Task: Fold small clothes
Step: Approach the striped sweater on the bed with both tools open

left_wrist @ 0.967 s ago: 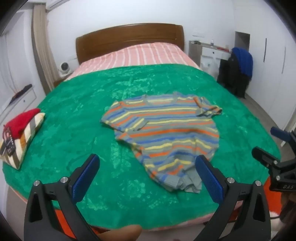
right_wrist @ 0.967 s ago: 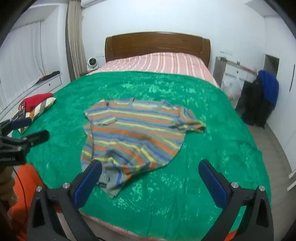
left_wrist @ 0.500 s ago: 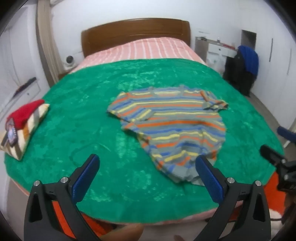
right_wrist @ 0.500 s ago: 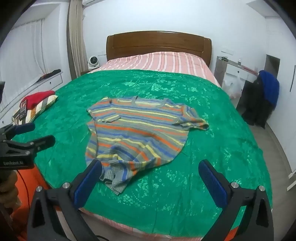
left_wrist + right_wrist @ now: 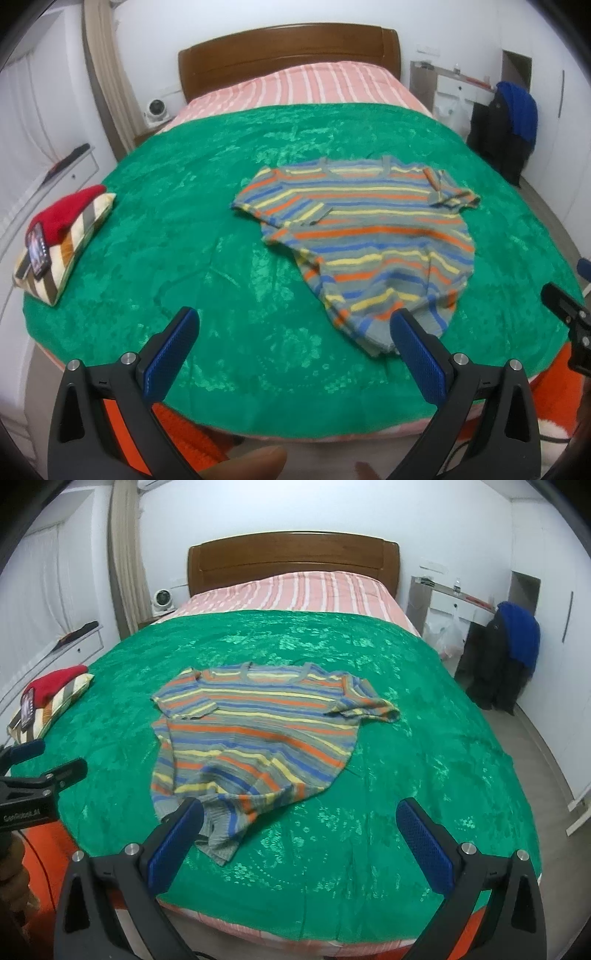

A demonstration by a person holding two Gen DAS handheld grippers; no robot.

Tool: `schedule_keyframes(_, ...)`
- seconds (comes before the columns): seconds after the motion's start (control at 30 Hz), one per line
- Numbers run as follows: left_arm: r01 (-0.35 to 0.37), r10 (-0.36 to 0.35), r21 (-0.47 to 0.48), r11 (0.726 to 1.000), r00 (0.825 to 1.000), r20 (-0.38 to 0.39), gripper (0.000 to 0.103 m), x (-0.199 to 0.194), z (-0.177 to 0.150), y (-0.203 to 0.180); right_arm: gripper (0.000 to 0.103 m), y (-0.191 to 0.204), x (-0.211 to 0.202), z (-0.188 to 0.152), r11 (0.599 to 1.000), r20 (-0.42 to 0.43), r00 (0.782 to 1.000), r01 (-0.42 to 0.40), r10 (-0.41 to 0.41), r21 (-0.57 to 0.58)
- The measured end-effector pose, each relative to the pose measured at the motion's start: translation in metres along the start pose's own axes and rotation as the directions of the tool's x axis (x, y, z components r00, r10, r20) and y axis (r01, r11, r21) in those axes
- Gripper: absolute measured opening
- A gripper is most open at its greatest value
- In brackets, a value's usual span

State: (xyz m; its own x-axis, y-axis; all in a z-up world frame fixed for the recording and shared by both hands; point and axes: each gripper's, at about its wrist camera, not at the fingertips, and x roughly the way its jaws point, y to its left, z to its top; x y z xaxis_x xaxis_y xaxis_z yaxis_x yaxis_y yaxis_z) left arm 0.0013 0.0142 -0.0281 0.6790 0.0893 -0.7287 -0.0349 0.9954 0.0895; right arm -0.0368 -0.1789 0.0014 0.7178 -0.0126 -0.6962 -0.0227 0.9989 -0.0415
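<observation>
The striped shirt (image 5: 364, 236) was lying spread out but rumpled on the green blanket (image 5: 207, 229), neck hole toward the headboard (image 5: 288, 48) at 12 o'clock, hem bunched up at the near edge of the bed. Left gripper (image 5: 293, 332) was hanging over the foot of the bed with its jaws released wide, nothing between the blue pads (image 5: 173, 343); its right finger sat over the shirt's hem, at about 4 o'clock in that view. Right gripper (image 5: 301, 821) was the same deal, jaws spread, gripping nothing, its left pad just in front of the hem. A red and striped pillow (image 5: 51, 698) sat way off at 9 o'clock with a phone (image 5: 37, 251) lying on it.
</observation>
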Motion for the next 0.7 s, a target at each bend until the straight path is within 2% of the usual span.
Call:
schedule_keyframes(0.47, -0.019, 0.019, -0.013, 1.0, 0.999, -0.044, 0.103, 0.013, -0.004, 0.002, 0.103, 0.003, 0.009, -0.005, 1.0, -0.02, 1.0, 0.009, -0.009, -0.003)
schedule_keyframes(0.7, -0.001, -0.001, -0.026, 1.0, 0.998, -0.066, 0.103, 0.017, -0.01, 0.002, 0.103, 0.003, 0.014, -0.008, 1.0, -0.036, 0.999, 0.01, -0.011, -0.005)
